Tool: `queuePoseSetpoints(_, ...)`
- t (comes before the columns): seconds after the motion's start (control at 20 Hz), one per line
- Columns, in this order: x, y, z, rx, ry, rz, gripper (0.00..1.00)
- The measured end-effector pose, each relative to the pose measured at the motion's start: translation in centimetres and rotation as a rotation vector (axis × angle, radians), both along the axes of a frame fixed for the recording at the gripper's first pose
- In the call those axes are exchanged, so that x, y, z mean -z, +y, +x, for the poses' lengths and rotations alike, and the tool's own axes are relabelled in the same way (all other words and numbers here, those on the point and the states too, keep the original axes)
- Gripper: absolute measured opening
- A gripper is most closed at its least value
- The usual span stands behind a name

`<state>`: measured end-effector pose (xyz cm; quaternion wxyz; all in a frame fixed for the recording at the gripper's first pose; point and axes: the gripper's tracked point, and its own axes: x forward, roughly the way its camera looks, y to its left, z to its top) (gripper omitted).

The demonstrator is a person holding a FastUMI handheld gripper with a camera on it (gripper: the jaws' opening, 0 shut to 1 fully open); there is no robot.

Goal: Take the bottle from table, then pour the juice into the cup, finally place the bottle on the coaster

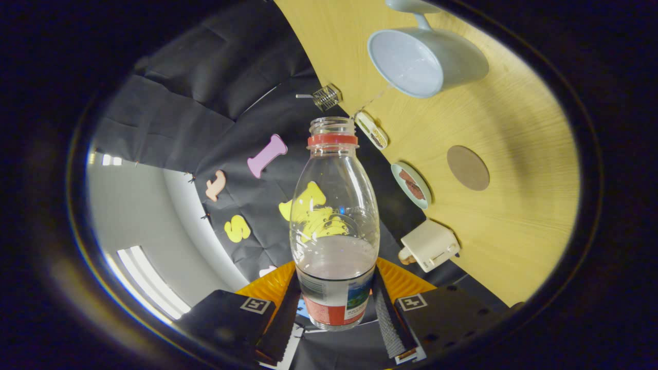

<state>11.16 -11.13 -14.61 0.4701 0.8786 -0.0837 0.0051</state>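
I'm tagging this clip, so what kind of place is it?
Probably a recording booth: a wooden table with black cloth hung behind. The gripper holds a bottle near a cup.

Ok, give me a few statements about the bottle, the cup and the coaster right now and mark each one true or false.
1. The gripper is shut on the bottle, one finger on each side. True.
2. The bottle has its cap on. False: the neck is open, with just a red ring below the mouth.
3. The bottle is full. False: pale juice fills only its lower part.
4. The cup lies beyond the bottle's mouth on the wooden table. True.
5. The bottle stands on the coaster. False: the round brown coaster is bare.
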Motion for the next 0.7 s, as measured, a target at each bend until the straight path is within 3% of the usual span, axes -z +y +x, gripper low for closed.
queuePoseSetpoints(0.5,0.9,-1.1,-0.9,0.001,-0.002,-0.025,0.74)
queuePoseSetpoints(0.7,1.9,0.8,-0.2,-0.053,0.060,-0.163,0.75)
